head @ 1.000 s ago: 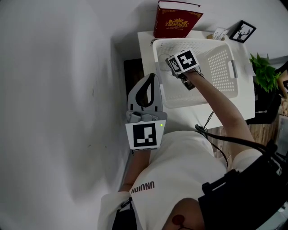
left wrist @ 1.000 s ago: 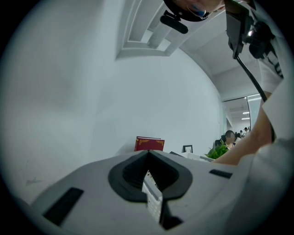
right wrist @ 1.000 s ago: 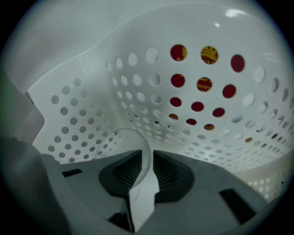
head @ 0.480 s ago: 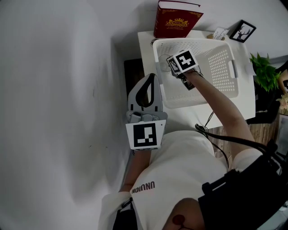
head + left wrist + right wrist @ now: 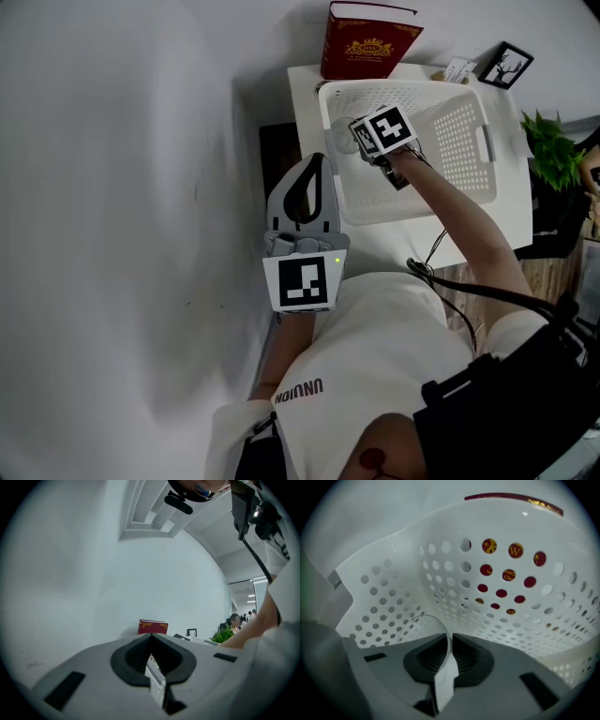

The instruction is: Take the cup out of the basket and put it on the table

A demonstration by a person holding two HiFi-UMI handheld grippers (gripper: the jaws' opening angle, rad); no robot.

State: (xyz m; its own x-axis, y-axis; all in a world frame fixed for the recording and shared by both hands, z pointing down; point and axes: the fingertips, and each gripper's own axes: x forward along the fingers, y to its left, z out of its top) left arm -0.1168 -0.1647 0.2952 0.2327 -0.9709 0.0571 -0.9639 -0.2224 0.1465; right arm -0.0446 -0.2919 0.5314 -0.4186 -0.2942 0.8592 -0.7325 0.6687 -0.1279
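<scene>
A clear plastic cup (image 5: 436,619) stands inside the white perforated basket (image 5: 459,141) on the white table (image 5: 305,94). My right gripper (image 5: 451,637) reaches down into the basket's left part (image 5: 354,139). Its jaws have just been closing, and they now pinch the cup's thin wall at the rim. In the head view the cup is mostly hidden under the gripper. My left gripper (image 5: 317,159) is held level near the person's body, left of the table and away from the basket. Its jaws (image 5: 151,635) are shut with nothing between them.
A red book (image 5: 367,42) stands against the wall behind the basket and shows through its holes (image 5: 508,576). A small picture frame (image 5: 506,66) sits at the table's far right. A green plant (image 5: 553,150) is beside the table on the right. The wall is close on the left.
</scene>
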